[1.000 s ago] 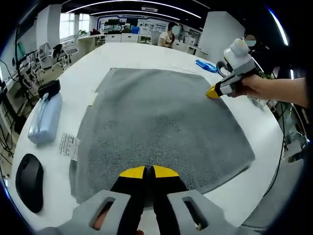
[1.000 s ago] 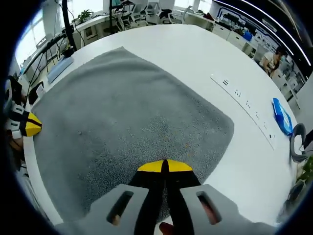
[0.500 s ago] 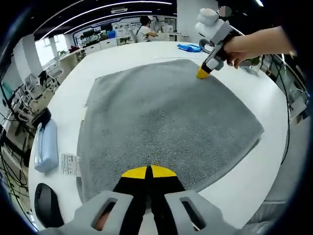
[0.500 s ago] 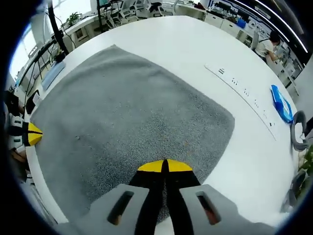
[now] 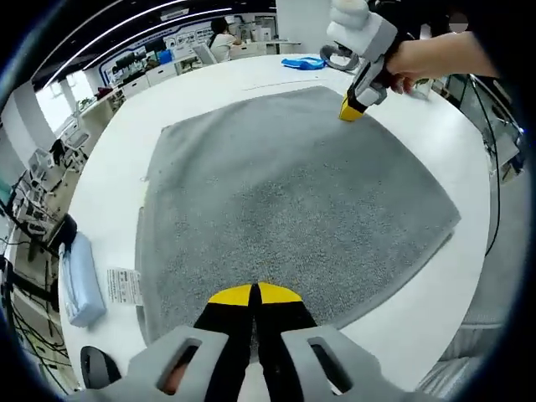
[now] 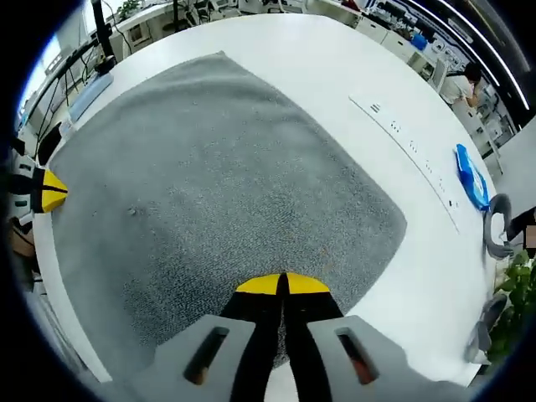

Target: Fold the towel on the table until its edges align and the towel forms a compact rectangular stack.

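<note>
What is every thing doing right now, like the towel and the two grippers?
Grey towel: spread open, lifted at both gripped edges, not folded yet.
Left gripper: shut on the grey towel's edge.
Right gripper: shut on the grey towel's edge.
Pale blue pouch: lying flat on the white table.

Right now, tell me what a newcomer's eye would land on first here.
The big grey towel spread flat across the white table. Next, the yellow-tipped left gripper and right gripper, each shut on an edge of it. A blue pouch lies beside the towel, in the left gripper view.
</note>
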`<action>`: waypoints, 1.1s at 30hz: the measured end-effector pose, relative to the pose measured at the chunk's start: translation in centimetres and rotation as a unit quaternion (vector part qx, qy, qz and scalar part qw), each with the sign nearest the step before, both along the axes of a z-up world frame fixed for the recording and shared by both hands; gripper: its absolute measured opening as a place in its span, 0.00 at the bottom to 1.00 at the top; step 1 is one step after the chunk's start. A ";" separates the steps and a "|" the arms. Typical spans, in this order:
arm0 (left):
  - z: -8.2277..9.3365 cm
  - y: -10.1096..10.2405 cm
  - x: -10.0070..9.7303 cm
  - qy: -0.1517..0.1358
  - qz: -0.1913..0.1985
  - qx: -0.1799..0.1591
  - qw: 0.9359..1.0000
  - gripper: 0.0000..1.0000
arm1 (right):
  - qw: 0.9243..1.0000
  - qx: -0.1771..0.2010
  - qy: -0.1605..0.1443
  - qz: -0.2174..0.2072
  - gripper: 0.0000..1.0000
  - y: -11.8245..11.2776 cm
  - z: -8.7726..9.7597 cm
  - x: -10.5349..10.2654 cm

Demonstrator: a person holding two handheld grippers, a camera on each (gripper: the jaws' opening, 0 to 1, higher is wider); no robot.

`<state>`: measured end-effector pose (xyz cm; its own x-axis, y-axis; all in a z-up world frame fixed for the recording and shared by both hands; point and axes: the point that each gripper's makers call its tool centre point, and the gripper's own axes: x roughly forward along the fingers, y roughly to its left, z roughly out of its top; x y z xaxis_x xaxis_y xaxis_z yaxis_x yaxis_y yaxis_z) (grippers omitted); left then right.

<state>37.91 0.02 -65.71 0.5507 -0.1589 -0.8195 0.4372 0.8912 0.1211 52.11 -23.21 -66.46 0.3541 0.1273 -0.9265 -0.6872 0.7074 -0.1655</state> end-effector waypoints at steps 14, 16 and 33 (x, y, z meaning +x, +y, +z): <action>-0.2 -0.3 0.9 0.032 -0.042 0.016 0.998 0.00 | 1.000 0.000 -0.019 -0.013 0.00 -1.4 0.0 -1.6; -0.2 -0.4 1.0 0.034 -0.050 0.020 0.998 0.00 | 1.000 -0.004 -0.029 -0.009 0.00 -1.6 0.0 -1.9; -0.3 -1.1 2.0 0.040 -0.089 0.050 0.994 0.00 | 1.000 0.004 -0.020 -0.024 0.00 -3.6 0.0 -4.5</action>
<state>39.95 -1.13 -66.01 0.4535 -0.1629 -0.8762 0.5987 0.7840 0.1641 47.60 -26.78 -66.42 0.3959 0.1170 -0.9108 -0.6448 0.7416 -0.1851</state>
